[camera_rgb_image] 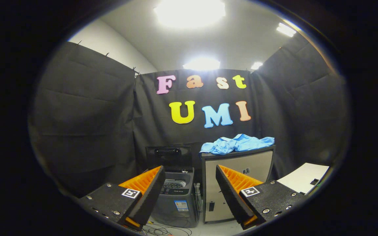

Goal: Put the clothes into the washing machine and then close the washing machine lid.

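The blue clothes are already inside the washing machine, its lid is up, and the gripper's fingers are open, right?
Not quite. In the gripper view the blue clothes lie on the cabinet beside the washing machine. Its lid is up, and the gripper is open.

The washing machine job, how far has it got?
Hardly begun. The washing machine already has its lid up. The hand-held gripper is open and holds nothing, well short of both. The blue clothes lie on the cabinet beside the machine. Loading them and closing the lid remain.
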The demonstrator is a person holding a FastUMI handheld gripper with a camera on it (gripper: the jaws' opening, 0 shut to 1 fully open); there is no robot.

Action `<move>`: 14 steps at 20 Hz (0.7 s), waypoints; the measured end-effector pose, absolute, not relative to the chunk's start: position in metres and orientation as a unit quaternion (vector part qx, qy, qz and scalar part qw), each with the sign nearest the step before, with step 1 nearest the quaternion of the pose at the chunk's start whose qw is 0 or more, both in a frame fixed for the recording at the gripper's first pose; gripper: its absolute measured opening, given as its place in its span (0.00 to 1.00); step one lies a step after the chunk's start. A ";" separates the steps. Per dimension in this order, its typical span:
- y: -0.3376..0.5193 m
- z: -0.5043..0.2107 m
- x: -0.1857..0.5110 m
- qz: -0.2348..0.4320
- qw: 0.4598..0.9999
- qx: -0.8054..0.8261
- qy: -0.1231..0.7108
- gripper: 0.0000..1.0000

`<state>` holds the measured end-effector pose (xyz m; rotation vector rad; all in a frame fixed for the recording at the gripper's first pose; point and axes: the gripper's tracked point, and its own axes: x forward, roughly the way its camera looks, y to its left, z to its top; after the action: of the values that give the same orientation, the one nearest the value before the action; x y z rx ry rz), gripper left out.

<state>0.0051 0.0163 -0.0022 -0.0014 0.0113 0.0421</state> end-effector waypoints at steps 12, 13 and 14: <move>0.010 -0.001 0.017 0.017 1.000 0.015 0.005 0.96; 0.011 -0.003 0.017 0.018 1.000 0.016 0.006 0.96; 0.011 -0.003 0.018 0.020 1.000 0.017 0.006 0.96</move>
<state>0.0184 0.0109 -0.0025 0.0334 0.0119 0.0391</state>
